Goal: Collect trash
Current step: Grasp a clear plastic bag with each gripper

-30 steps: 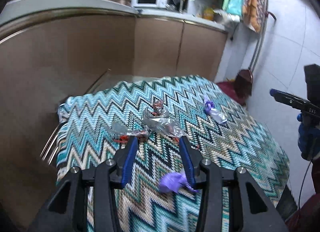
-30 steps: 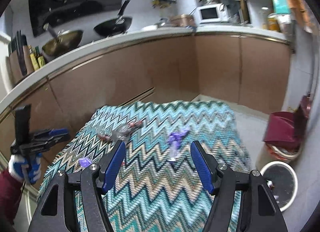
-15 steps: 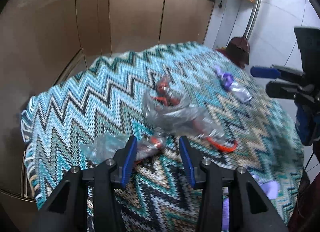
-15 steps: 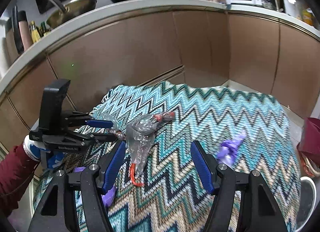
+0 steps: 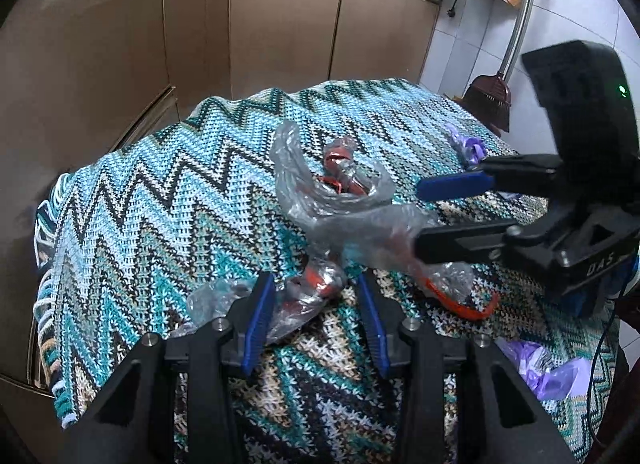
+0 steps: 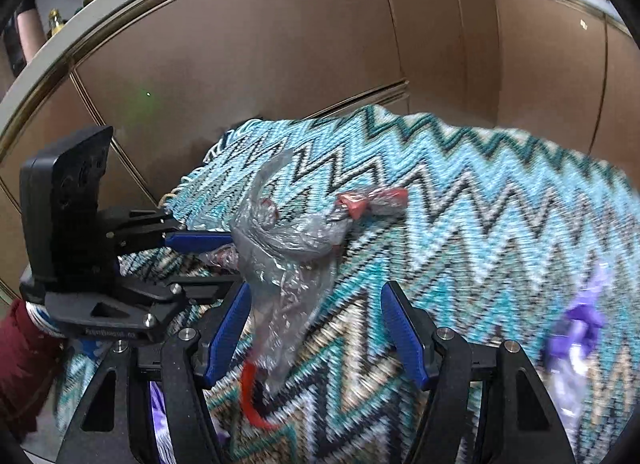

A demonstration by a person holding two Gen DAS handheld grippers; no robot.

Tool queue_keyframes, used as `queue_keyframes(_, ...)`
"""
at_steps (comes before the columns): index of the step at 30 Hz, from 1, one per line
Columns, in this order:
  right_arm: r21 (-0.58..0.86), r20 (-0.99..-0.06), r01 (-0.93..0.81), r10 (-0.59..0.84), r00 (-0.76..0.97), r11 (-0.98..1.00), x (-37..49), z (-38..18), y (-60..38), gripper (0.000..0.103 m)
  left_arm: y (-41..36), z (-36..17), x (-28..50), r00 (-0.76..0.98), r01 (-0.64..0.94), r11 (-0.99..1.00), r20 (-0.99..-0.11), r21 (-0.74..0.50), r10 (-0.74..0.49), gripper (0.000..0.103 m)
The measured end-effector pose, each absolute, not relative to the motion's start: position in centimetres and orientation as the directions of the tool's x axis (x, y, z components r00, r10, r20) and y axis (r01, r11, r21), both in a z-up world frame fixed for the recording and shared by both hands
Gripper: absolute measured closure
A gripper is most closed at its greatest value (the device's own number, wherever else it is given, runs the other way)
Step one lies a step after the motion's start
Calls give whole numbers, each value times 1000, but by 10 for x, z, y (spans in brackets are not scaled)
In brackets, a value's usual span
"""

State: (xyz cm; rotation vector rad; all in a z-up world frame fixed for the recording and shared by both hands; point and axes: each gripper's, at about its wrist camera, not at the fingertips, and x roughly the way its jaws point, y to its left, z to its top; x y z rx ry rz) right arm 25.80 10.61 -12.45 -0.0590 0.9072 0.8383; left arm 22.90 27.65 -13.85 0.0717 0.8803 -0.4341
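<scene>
A zigzag-patterned cloth covers the table and carries the litter. My left gripper is low over a small crumpled clear wrapper with red print. Its jaws are closing with the wrapper between the fingertips, but the pads do not press it. A larger clear plastic bag lies between the spread fingers of my right gripper, which is open and nearer the bag on its left side. In the left wrist view the right gripper reaches in from the right over that bag.
Purple wrappers lie on the cloth. A red strip pokes out under the bag. Brown cabinets stand behind the table, and a broom leans at the tiled wall. A dark red sleeve is at the left.
Both grippers have come down and closer to the litter. The right gripper swung left from the purple wrapper to the clear bag. The left fingers stand slightly narrower around the small wrapper.
</scene>
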Motion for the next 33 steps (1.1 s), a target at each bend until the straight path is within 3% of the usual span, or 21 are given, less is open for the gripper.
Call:
queue_keyframes(3, 338, -709, -656, 641, 295, 675, 265, -131, 114, 47, 275, -138, 228, 562, 386, 917, -764, -97, -317, 73)
queue_keyframes(7, 344, -717, -662, 642, 273, 666, 267, -136, 119, 87, 270, -136, 230, 569, 374, 923, -764, -90, -304, 77)
queue_keyframes(9, 335, -713, -660, 639, 289, 672, 265, -133, 115, 93, 267, -135, 230, 570, 373, 924, -766, -81, -297, 77)
queue_keyframes(21, 273, -656, -649, 631, 415, 710, 217, -67, 53, 95, 271, -74, 193, 663, 312, 947, -695, -82, -279, 82)
queue_keyframes(33, 221, -576, -647, 633, 517, 730, 124, -8, -26, 95, 239, -1, 83, 759, 286, 956, -594, -67, -269, 83)
